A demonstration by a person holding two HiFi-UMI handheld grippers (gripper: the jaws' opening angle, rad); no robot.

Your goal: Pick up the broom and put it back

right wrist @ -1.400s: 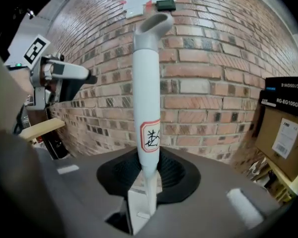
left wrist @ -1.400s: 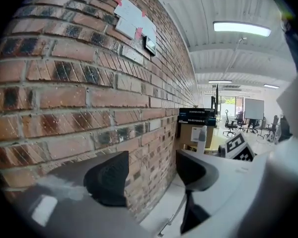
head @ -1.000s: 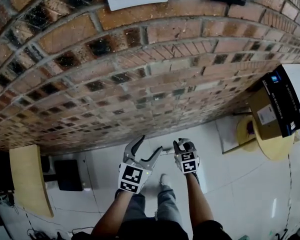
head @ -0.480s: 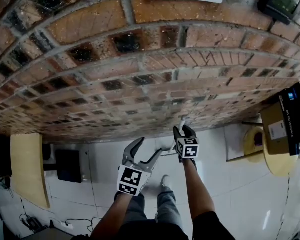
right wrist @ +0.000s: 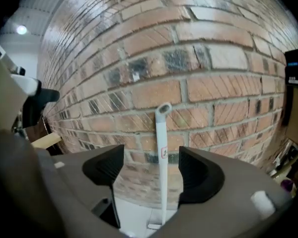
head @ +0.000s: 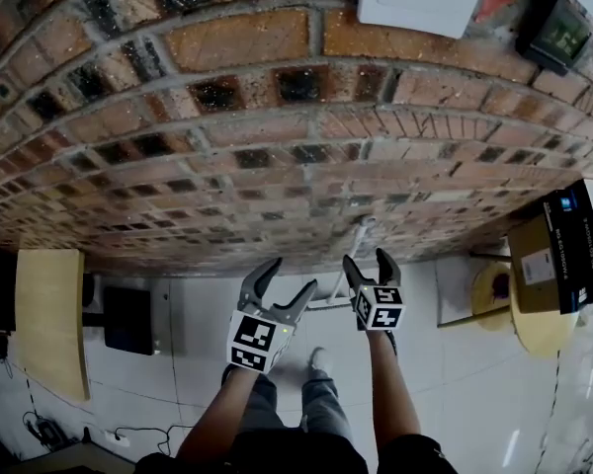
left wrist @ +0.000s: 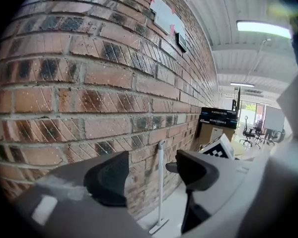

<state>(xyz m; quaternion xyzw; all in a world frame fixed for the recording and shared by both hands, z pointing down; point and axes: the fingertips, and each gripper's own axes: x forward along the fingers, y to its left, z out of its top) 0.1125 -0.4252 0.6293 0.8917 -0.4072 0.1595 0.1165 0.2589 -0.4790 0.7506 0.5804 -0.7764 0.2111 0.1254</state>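
The broom [head: 349, 253] has a white handle and leans upright against the brick wall [head: 277, 136], its head on the white floor tiles. My right gripper [head: 367, 265] is just in front of the handle's upper end. Its jaws have just been opening and now stand apart, with nothing pressed between them. In the right gripper view the broom [right wrist: 162, 157] shows through the gap of the right gripper [right wrist: 151, 170], beyond the pads and against the wall. My left gripper [head: 287, 282] is open and empty, left of the handle. The broom [left wrist: 160, 182] stands ahead of the left gripper [left wrist: 151, 175].
A round yellow table [head: 539, 329] at the right carries a cardboard box [head: 534, 265] and a black box [head: 573, 235]. A wooden board [head: 49, 329] and a black object [head: 128, 319] stand at the left by the wall. The person's legs are below the grippers.
The right gripper was shut on the broom handle and has opened, letting it go against the wall. Both grippers have risen a little toward the wall.
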